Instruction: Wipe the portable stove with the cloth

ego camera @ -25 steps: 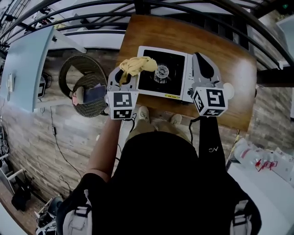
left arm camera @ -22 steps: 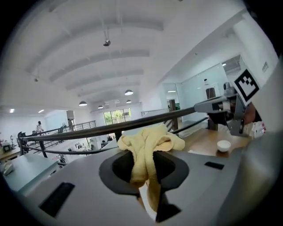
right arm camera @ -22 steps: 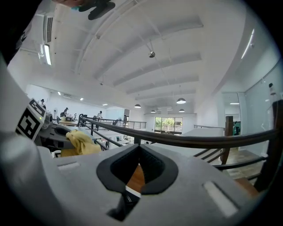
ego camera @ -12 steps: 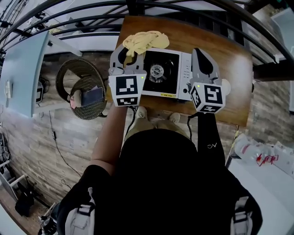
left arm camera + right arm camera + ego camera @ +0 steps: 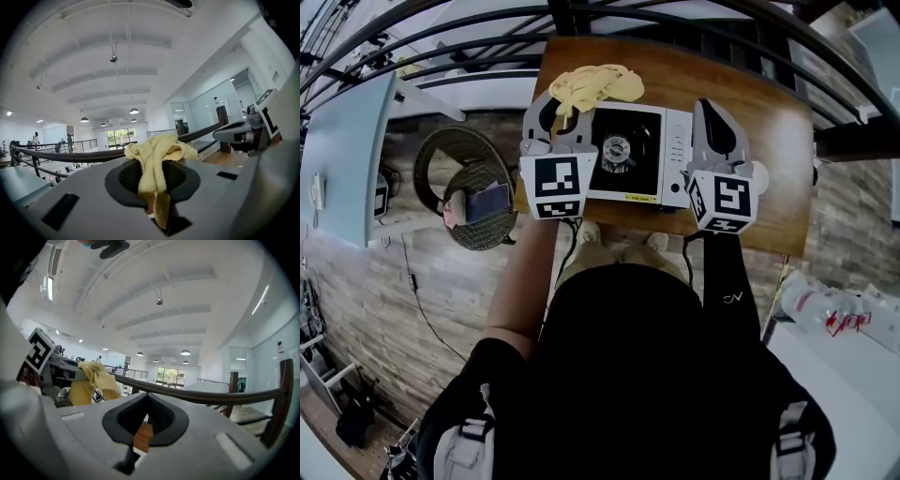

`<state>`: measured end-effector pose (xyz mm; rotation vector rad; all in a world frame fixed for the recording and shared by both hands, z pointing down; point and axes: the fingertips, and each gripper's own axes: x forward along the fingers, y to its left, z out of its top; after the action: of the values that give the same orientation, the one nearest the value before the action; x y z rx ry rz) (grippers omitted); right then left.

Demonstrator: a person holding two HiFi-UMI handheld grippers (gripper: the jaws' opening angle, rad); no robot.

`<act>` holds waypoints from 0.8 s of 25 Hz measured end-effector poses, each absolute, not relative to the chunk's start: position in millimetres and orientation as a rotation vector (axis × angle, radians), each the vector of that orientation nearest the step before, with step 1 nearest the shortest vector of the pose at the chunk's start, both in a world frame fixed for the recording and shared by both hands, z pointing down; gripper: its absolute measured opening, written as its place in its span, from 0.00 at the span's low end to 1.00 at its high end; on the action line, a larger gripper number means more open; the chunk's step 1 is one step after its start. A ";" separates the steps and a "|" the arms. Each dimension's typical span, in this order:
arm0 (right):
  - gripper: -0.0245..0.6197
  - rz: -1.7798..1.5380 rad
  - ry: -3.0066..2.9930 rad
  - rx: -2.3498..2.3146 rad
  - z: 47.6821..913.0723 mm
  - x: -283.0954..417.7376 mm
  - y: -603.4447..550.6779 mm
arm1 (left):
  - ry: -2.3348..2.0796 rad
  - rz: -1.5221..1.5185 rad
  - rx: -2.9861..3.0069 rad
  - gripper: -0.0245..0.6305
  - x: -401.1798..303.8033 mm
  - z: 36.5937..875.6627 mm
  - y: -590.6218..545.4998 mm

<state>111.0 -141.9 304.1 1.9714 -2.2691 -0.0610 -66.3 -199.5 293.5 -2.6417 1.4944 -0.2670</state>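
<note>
Two grippers flank the portable stove (image 5: 633, 155) on the wooden table (image 5: 769, 122). The left gripper (image 5: 565, 105), at the stove's far left corner, clamps the bunched yellow cloth (image 5: 589, 86). The right gripper (image 5: 710, 105), over the stove's right end, has its jaws pressed together on nothing.

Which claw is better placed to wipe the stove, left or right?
Left: the left claw is shut on the yellow cloth at the far edge of the stove; the right claw holds nothing.
</note>
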 end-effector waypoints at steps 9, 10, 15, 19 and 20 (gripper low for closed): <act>0.04 -0.092 -2.267 1.953 301.9 107.2 -141.3 | 1.493 -0.262 -2.643 0.14 -65.3 293.6 -200.6; 0.04 -0.093 -2.266 1.955 301.5 107.7 -141.1 | 1.494 -0.263 -2.643 0.14 -65.4 293.7 -200.4; 0.04 -0.096 -2.269 1.957 300.9 107.5 -140.8 | 1.484 -0.264 -2.640 0.14 -65.1 293.5 -199.1; 0.04 -0.101 -2.271 1.952 300.4 106.1 -141.5 | 1.479 -0.263 -2.638 0.14 -65.7 292.4 -199.2; 0.04 -0.101 -2.271 1.952 300.4 105.8 -142.0 | 1.478 -0.261 -2.639 0.14 -65.8 292.2 -199.4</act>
<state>105.8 -142.0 300.4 1.9521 -2.2714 -0.1009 -65.8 -199.4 292.2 -2.6386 1.4776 -0.2613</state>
